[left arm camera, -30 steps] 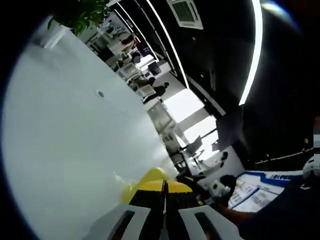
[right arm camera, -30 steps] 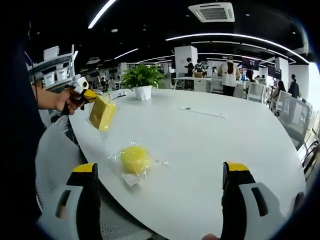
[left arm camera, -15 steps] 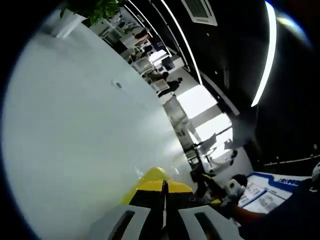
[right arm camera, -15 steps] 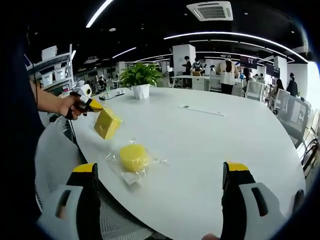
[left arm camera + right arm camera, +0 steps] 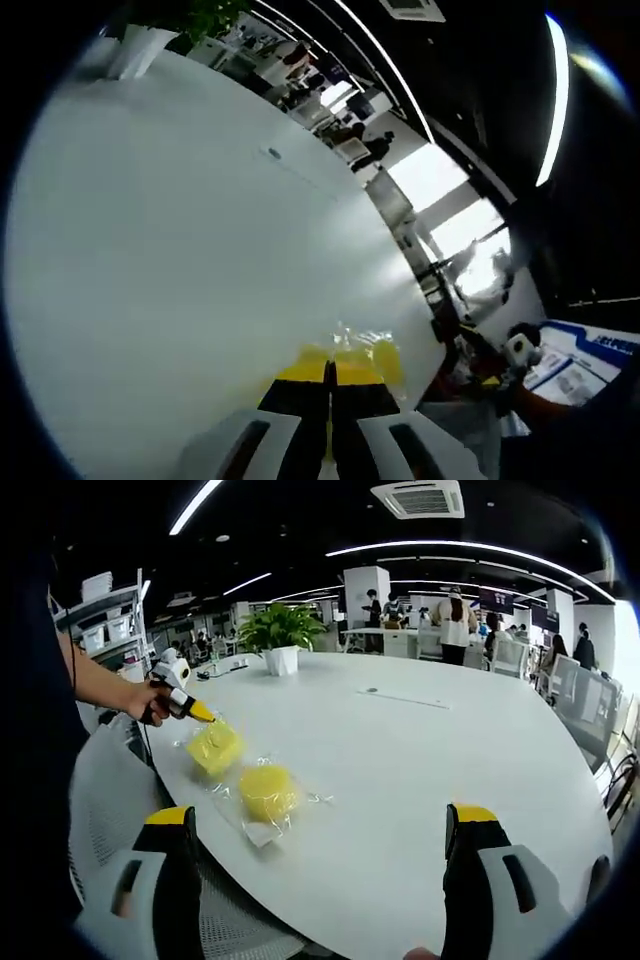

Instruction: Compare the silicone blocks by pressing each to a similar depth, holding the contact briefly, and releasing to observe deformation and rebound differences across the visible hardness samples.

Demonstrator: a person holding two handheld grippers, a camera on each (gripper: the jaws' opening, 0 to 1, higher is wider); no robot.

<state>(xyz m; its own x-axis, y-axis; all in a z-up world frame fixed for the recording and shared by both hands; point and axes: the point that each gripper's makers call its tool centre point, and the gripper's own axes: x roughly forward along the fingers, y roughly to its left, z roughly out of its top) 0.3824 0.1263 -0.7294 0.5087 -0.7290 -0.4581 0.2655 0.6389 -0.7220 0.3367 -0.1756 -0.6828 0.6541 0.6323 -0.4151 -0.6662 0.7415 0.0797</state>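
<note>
Big white round table (image 5: pixel 420 770) spreads under me; potted plant (image 5: pixel 280 640) at its far edge; bright ceiling light strips (image 5: pixel 470 552) above; office desks behind.

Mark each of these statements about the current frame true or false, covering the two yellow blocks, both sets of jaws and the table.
1. The right gripper has its jaws spread wide with nothing between them. True.
2. The round yellow block is lifted clear of the table. False: it lies in its clear wrapper on the white table.
3. The left gripper has its jaws closed at the square yellow block. True: in the left gripper view the jaws meet with no gap, and whether they pinch the block's wrapper cannot be told.
4. A potted plant stands at the far side of the table. True.
5. The two yellow blocks are stacked. False: they lie side by side.
</note>
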